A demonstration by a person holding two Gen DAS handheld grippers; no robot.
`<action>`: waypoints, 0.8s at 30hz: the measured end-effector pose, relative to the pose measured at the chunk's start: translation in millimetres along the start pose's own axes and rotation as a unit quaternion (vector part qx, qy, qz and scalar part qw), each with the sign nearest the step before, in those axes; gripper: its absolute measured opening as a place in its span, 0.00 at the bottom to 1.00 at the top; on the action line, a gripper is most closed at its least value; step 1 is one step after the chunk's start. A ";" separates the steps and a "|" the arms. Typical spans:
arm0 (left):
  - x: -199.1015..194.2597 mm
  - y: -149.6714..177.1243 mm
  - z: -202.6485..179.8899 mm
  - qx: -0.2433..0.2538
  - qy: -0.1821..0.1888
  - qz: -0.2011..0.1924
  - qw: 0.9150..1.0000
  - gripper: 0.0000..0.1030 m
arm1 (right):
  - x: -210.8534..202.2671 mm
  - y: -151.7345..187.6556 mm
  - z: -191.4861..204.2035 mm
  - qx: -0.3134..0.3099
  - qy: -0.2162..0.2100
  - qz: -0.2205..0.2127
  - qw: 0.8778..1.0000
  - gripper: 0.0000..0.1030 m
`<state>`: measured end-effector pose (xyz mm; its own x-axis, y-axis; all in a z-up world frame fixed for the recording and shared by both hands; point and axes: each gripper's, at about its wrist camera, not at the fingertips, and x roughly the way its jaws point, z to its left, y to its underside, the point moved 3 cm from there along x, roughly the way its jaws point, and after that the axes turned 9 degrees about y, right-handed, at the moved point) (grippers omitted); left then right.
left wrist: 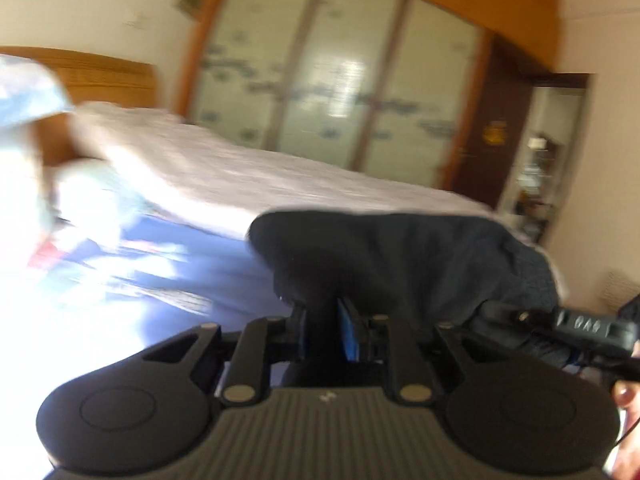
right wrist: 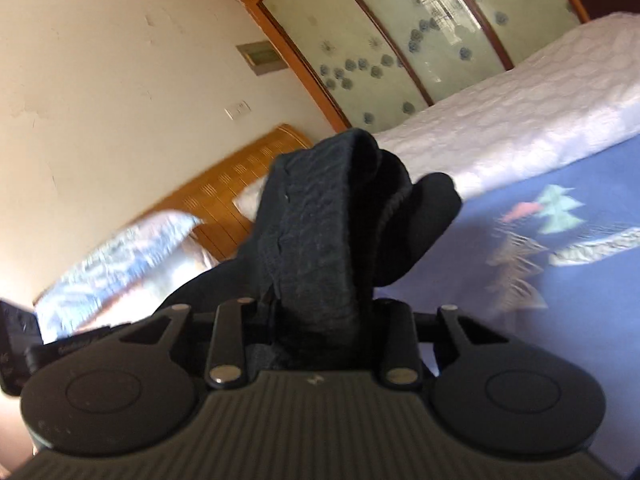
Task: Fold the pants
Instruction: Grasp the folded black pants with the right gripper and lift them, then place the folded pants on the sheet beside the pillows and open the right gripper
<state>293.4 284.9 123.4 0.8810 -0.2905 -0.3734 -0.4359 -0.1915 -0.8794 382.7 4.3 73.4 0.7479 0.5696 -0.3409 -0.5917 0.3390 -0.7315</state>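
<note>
The black pants are held up above the bed in both grippers. In the left wrist view my left gripper is shut on a fold of the pants, and the cloth bulges up and to the right in front of it. The other gripper shows at the right edge, against the same cloth. In the right wrist view my right gripper is shut on a thick band of the pants, which rises from the jaws and flops over to the right. The fingertips are hidden by cloth.
A bed with a blue patterned sheet and a white quilt lies under the pants. A wooden headboard and pillows are at the bed's head. A wardrobe with frosted doors stands beyond the bed.
</note>
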 end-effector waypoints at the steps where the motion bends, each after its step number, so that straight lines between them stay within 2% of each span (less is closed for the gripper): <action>1: 12.0 0.7 22.2 -0.009 -0.035 0.002 0.999 0.27 | 28.3 1.2 0.7 0.014 0.002 0.008 1.000 0.36; 2: 26.4 6.0 42.9 -0.021 -0.080 0.005 0.997 0.58 | 60.3 6.7 -0.4 0.023 0.012 0.020 0.999 0.38; 3: 42.5 15.9 63.8 -0.034 -0.132 0.011 0.991 0.89 | 90.4 17.0 -0.9 0.016 0.033 0.035 0.999 0.46; 4: 61.3 31.7 83.4 -0.040 -0.191 0.034 0.980 0.87 | 114.5 28.3 -2.1 -0.015 0.077 0.055 0.995 0.59; 5: 74.0 47.8 96.8 -0.043 -0.230 0.073 0.969 0.57 | 133.8 43.4 -5.0 -0.052 0.147 0.075 0.985 0.64; 6: 80.8 63.9 103.3 -0.054 -0.240 0.108 0.963 0.36 | 143.2 58.4 -8.5 -0.077 0.198 0.096 0.973 0.65; 7: 78.6 80.0 105.2 -0.081 -0.218 0.118 0.965 0.38 | 143.5 71.8 -10.5 -0.094 0.215 0.110 0.966 0.63; 9: 60.5 108.8 90.8 -0.129 -0.154 0.096 0.975 0.49 | 122.3 101.6 -7.9 -0.154 0.200 0.137 0.958 0.61; 10: 50.8 121.8 76.7 -0.129 -0.139 0.084 0.978 0.55 | 107.1 111.7 -9.2 -0.181 0.195 0.143 0.953 0.61; 11: 41.5 135.0 60.2 -0.114 -0.138 0.073 0.981 0.66 | 82.6 122.1 -11.5 -0.198 0.191 0.141 0.951 0.61; 12: 35.8 146.4 42.8 -0.095 -0.141 0.067 0.983 0.74 | 60.9 127.9 -19.1 -0.201 0.191 0.140 0.951 0.62; 13: 33.0 158.6 22.5 -0.078 -0.139 0.069 0.985 0.75 | 40.2 131.9 -28.5 -0.192 0.194 0.142 0.951 0.62; 16: 37.8 185.2 -33.7 -0.068 -0.083 0.096 0.990 0.75 | -10.7 139.3 -60.3 -0.136 0.225 0.135 0.955 0.62; 18: 36.4 206.6 -55.3 -0.089 -0.067 0.116 0.987 0.75 | -47.8 140.6 -80.0 -0.109 0.243 0.115 0.957 0.62; 20: 31.2 228.5 -78.7 -0.098 -0.044 0.143 0.984 0.74 | -84.4 146.1 -89.3 -0.100 0.275 0.095 0.952 0.62; 24: 41.2 257.4 -107.9 -0.056 -0.059 0.163 0.983 0.75 | -130.2 155.2 -111.1 -0.100 0.326 0.068 0.938 0.65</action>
<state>197.7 122.5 -86.4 0.7027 -0.2449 -0.6680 -0.7110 -0.2103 -0.6709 226.9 -100.4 -61.3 0.7334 -0.0029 -0.6797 -0.6752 0.1119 -0.7291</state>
